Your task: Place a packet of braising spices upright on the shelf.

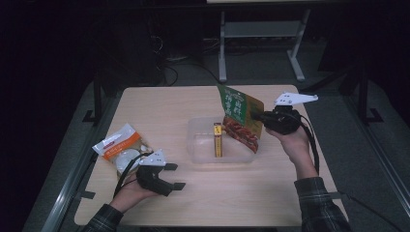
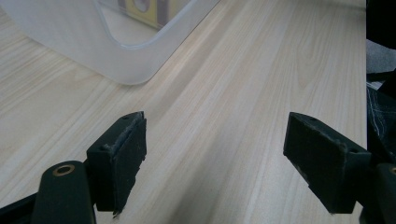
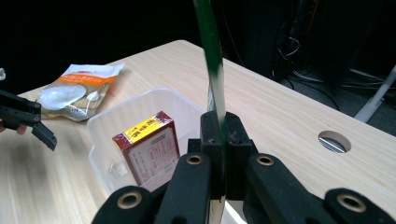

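Observation:
My right gripper [image 1: 255, 115] is shut on the edge of a green and red snack bag [image 1: 241, 118], which hangs over the right end of a clear plastic tub [image 1: 198, 150]. In the right gripper view the bag [image 3: 212, 74] shows edge-on, pinched between the jaws of that gripper [image 3: 222, 140]. A red box with a yellow end [image 1: 218, 139] stands inside the tub; it shows again as the box [image 3: 149, 149] in the tub [image 3: 107, 116]. My left gripper [image 1: 175, 176] rests open near the table's front left, its jaws wide apart over bare wood [image 2: 215, 154], a corner of the tub [image 2: 116, 51] ahead.
An orange and white packet [image 1: 121, 147] lies at the table's left, just behind my left hand; it appears as the packet [image 3: 77, 91] in the right gripper view too. A round cable hole [image 3: 334, 141] sits in the tabletop. Table legs and cables stand beyond the far edge.

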